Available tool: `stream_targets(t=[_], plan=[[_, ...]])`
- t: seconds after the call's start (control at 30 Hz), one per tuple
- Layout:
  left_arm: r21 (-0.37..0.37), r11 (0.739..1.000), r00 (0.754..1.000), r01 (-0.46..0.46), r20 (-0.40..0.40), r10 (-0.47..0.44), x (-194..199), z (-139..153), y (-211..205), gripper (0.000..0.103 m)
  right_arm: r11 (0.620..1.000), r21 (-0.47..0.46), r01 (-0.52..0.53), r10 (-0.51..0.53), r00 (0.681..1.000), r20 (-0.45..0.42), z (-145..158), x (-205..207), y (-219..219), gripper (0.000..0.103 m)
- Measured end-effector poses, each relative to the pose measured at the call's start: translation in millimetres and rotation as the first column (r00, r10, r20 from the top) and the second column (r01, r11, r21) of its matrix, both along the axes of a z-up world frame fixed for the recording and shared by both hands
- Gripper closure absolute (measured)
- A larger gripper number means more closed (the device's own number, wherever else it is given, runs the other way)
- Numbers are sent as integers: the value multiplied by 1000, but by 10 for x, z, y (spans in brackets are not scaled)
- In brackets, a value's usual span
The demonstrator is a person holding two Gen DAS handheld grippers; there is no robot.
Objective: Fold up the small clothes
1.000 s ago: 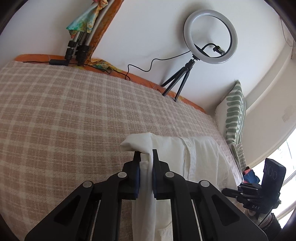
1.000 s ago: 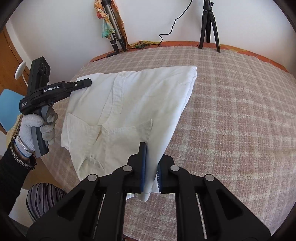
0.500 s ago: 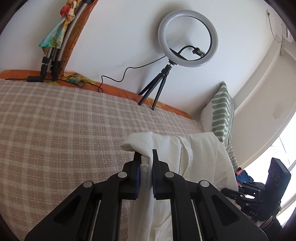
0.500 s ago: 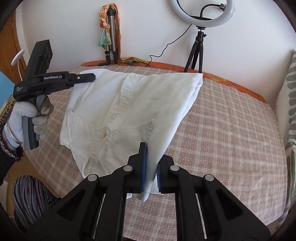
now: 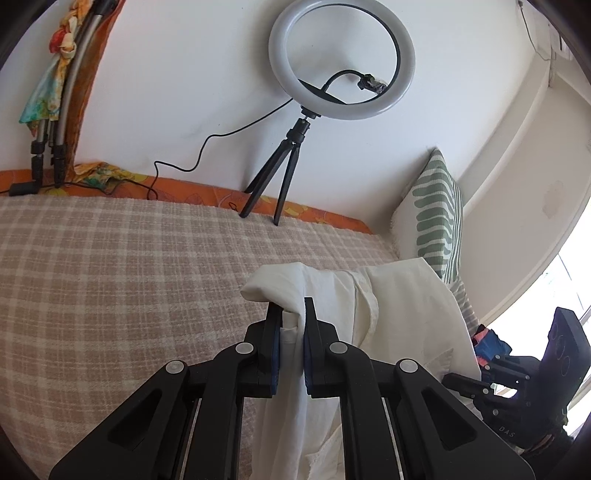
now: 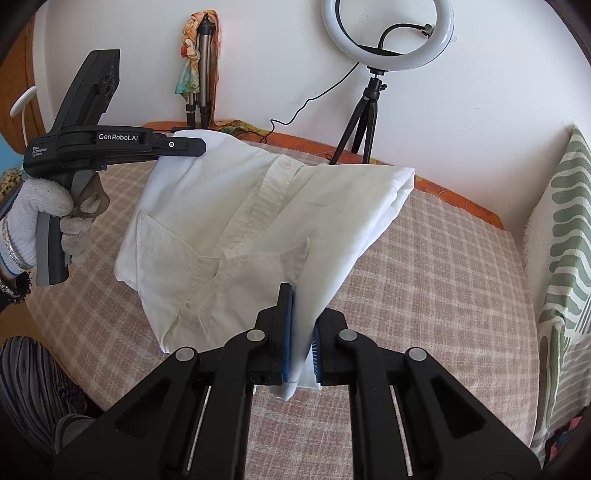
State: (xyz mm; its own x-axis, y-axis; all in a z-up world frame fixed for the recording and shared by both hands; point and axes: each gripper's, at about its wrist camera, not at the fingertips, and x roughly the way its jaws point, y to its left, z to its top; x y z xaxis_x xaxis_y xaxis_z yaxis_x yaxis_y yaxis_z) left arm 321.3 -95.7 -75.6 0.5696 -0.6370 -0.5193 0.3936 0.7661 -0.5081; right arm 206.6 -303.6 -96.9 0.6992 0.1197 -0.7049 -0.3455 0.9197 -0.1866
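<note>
A white button-up shirt [image 6: 240,206] hangs stretched between both grippers above the checked bedspread [image 6: 443,280]. My right gripper [image 6: 301,314] is shut on a lower corner of the shirt, and the cloth sags out beneath the pads. In the same view the left gripper [image 6: 199,146], held by a white-gloved hand [image 6: 40,214], pinches the shirt's far upper-left edge. Seen from the left wrist, my left gripper [image 5: 291,314] is shut on a bunched fold of the shirt [image 5: 399,302], which drapes down between the fingers. The collar and chest pocket face up.
A ring light on a small tripod [image 6: 388,33] stands at the bed's far edge by the wall, its cable trailing left. Folded tripod legs with a coloured scarf [image 6: 199,62] lean at the back left. A green-patterned pillow [image 6: 565,240] is on the right. Striped trousers [image 6: 26,387] show bottom left.
Both grippers have risen with the shirt still pinched, lifting it higher off the bedspread. The left gripper has swung right, bringing the ring light toward the middle of its view.
</note>
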Motion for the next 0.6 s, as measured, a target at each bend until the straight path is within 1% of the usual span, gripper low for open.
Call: stream_targets(t=[0.4, 0.5, 0.6], plan=[[26, 998, 996, 49, 67, -50, 615, 216, -776, 95, 992, -30, 119, -117, 992, 56, 205, 626, -673, 93], [8, 999, 997, 43, 71, -43, 804, 240, -939, 95, 988, -36, 152, -150, 986, 69, 247, 849, -861, 93], [10, 999, 997, 36, 69, -37, 983, 213, -1129, 95, 982, -42, 187, -184, 980, 71, 246, 1087, -1022, 94]])
